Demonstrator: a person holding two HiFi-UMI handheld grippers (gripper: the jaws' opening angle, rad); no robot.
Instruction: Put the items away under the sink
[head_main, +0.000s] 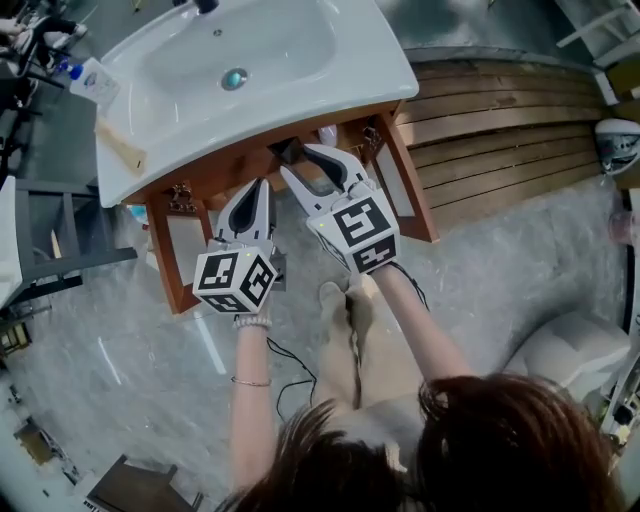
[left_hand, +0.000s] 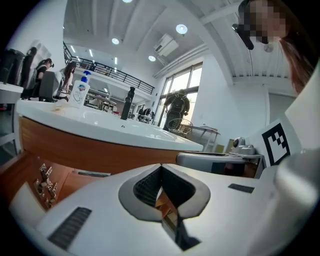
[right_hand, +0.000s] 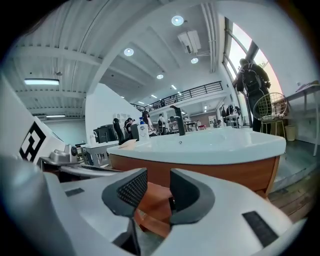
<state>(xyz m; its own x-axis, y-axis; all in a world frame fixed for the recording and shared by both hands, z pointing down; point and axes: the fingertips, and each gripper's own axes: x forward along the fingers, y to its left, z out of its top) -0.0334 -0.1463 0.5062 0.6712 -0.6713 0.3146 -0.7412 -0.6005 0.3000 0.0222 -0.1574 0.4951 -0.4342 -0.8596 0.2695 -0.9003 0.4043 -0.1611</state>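
A white sink tops a wooden cabinet whose two doors stand open below it. Both grippers hang in front of the cabinet opening, just under the sink's rim. My left gripper is shut, its fingertips touching with nothing between them. To its right, my right gripper is open by a narrow gap, also empty. A white bottle with a blue cap and a pale wooden block lie on the sink's left corner. A small white thing shows inside the cabinet.
The left door and right door flank the grippers. A dark faucet stands at the sink's back. Wooden decking lies to the right, a grey shelf unit to the left, a white toilet at lower right.
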